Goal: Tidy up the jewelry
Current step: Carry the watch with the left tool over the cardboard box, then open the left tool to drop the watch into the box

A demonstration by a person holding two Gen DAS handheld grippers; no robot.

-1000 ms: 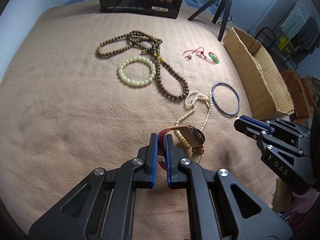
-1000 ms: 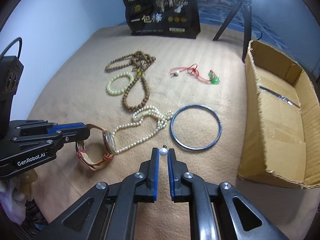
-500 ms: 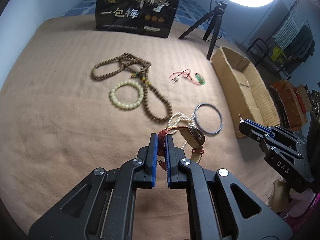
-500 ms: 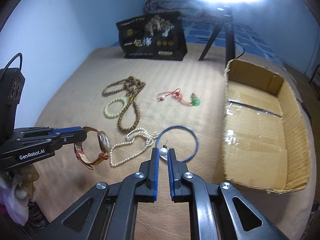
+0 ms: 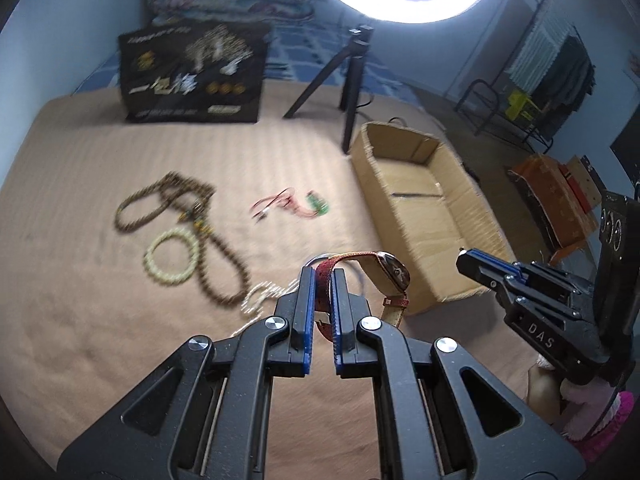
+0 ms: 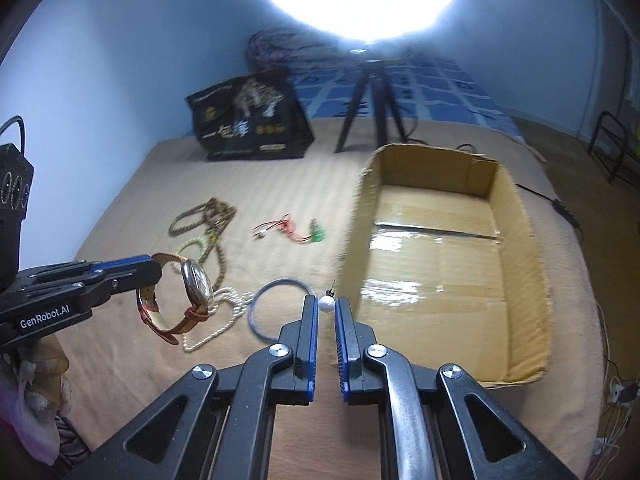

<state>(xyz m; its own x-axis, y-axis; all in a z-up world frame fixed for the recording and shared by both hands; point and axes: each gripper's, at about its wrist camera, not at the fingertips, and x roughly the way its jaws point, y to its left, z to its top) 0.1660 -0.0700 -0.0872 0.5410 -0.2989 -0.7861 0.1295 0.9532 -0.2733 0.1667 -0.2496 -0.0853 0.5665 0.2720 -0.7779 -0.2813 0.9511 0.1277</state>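
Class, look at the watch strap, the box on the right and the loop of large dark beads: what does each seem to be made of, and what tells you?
Watch strap: probably leather, reddish-brown and matte, with a paler inner side.
Box: corrugated cardboard, tan, with rough-cut edges and glossy tape across its floor.
Dark beads: likely wood, dull brown; blur leaves this open.

Both the watch (image 5: pixel 384 276) and pearl earring (image 6: pixel 326 303) have been lifted off the bedspread.

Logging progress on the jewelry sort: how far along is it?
Nothing is done: the cardboard box looks empty. In hand: left gripper holds the watch, right gripper a pearl earring. Left: bead strands, pearl necklace, bangle, red-cord charm.
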